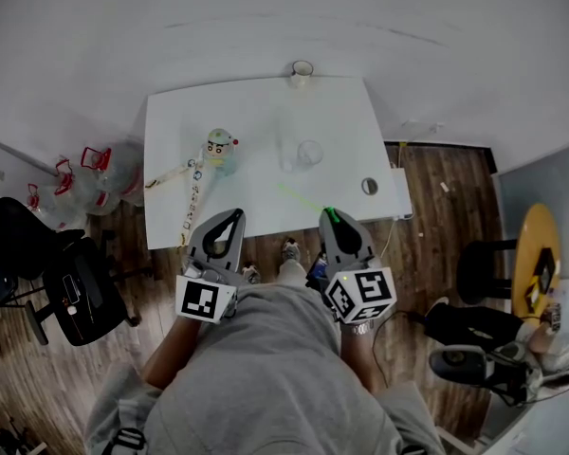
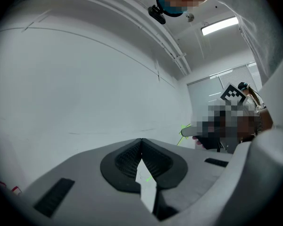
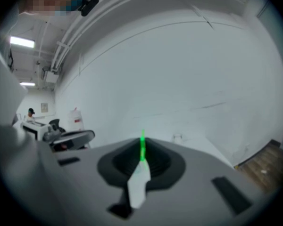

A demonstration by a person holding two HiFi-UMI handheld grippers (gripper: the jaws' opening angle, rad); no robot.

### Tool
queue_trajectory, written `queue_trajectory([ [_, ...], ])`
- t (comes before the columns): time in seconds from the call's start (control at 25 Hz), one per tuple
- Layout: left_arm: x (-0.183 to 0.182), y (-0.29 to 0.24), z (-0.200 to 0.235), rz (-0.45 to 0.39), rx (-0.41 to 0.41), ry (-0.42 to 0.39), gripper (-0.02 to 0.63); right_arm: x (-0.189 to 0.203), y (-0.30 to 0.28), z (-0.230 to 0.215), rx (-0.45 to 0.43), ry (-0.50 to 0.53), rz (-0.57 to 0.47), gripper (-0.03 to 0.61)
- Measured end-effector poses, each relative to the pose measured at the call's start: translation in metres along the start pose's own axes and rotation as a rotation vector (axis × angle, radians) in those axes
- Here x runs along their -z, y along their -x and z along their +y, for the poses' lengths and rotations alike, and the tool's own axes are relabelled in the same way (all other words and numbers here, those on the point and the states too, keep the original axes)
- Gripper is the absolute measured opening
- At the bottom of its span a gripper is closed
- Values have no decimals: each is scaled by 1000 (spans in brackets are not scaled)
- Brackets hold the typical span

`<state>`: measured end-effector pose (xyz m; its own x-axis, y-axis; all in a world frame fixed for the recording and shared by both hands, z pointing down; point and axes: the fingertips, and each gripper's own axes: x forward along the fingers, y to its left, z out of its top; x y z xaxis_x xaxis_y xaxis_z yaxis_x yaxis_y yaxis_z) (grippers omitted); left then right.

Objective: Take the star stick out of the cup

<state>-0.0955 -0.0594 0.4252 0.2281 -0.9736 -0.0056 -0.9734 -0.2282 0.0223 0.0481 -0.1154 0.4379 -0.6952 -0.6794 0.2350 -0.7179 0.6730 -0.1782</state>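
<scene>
The clear cup (image 1: pixel 308 153) stands upright near the middle of the white table (image 1: pixel 256 112), with nothing showing in it. My right gripper (image 1: pixel 330 215) hangs over the table's near edge, shut on the thin green star stick (image 1: pixel 303 200), which slants from the jaws up and left toward the cup without touching it. In the right gripper view the stick (image 3: pixel 142 147) pokes straight up between the closed jaws of that gripper (image 3: pixel 142 143). My left gripper (image 1: pixel 234 216) is shut and holds nothing; its closed jaws (image 2: pixel 141 141) point at the wall. The stick's star end is too faint to make out.
A small cartoon figure (image 1: pixel 220 148) stands on the table's left part, with a printed strap (image 1: pixel 192 197) trailing to the near edge. A tape roll (image 1: pixel 302 72) sits at the far edge, a round hole (image 1: pixel 370 186) near the right corner. A black office chair (image 1: pixel 71 287) stands at the left.
</scene>
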Motion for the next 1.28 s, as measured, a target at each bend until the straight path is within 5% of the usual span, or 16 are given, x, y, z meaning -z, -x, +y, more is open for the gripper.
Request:
queue_trajectory([
  [0.84, 2, 1, 3, 8, -15, -11, 31, 10, -7, 12, -41, 29, -8, 46],
  [1.28, -36, -15, 15, -54, 7, -34, 32, -31, -14, 6, -47, 36, -62, 46],
])
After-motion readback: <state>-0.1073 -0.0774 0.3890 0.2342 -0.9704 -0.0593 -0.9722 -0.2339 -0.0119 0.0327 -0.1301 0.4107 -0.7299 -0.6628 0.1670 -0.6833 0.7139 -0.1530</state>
